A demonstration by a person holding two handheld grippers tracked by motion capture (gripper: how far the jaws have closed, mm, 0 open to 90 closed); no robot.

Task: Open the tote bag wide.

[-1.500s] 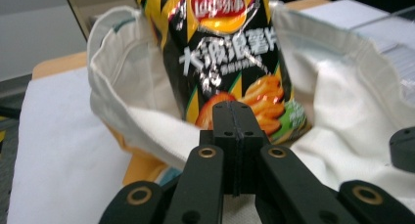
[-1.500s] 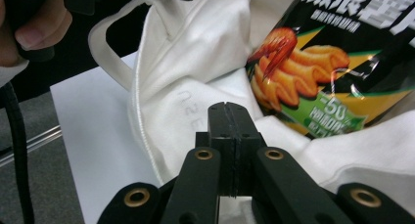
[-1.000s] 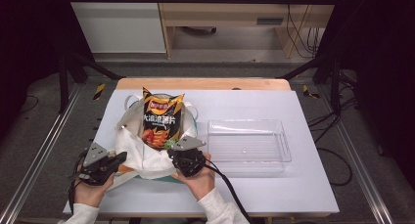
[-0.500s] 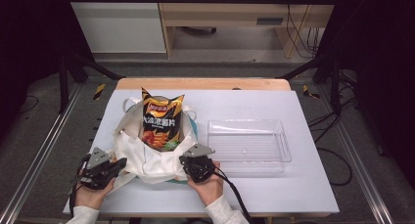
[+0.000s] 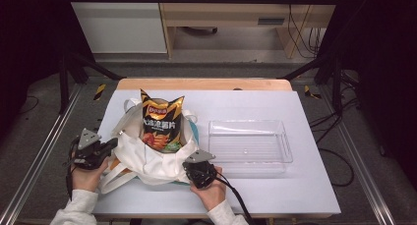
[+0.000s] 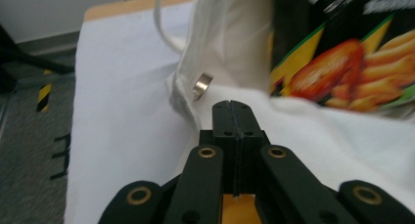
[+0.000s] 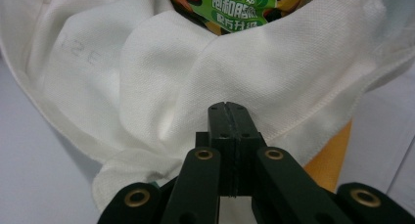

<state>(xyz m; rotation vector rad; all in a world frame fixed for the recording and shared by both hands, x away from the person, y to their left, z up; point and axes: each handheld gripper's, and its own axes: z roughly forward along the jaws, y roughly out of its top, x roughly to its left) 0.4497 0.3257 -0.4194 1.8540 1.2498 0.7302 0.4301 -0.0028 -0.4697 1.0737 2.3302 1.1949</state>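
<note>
Now | left claw [image 6: 232,105] pressed together | right claw [image 7: 228,108] pressed together | soft woven white bag [image 5: 147,158] | glossy crinkled chip packet [image 5: 161,119]

Your desk [image 5: 295,185] carries a white cover, with a strip of bare wood [image 5: 204,83] along the far edge. To your right on it sits a clear plastic tray [image 5: 249,145], rectangular, open side up, nothing in it. Past the far edge you have a white cabinet [image 5: 118,21] on the left and a pale wooden shelf unit [image 5: 231,14] beside it, cables [image 5: 295,23] hanging at its right end. Black frame legs [image 5: 66,77] slant down on both sides. Yellow-and-black hazard tape [image 5: 100,91] marks the grey floor near the left far corner, another piece [image 5: 310,91] near the right one. Loose cables [image 5: 339,151] trail over the floor to your right.
</note>
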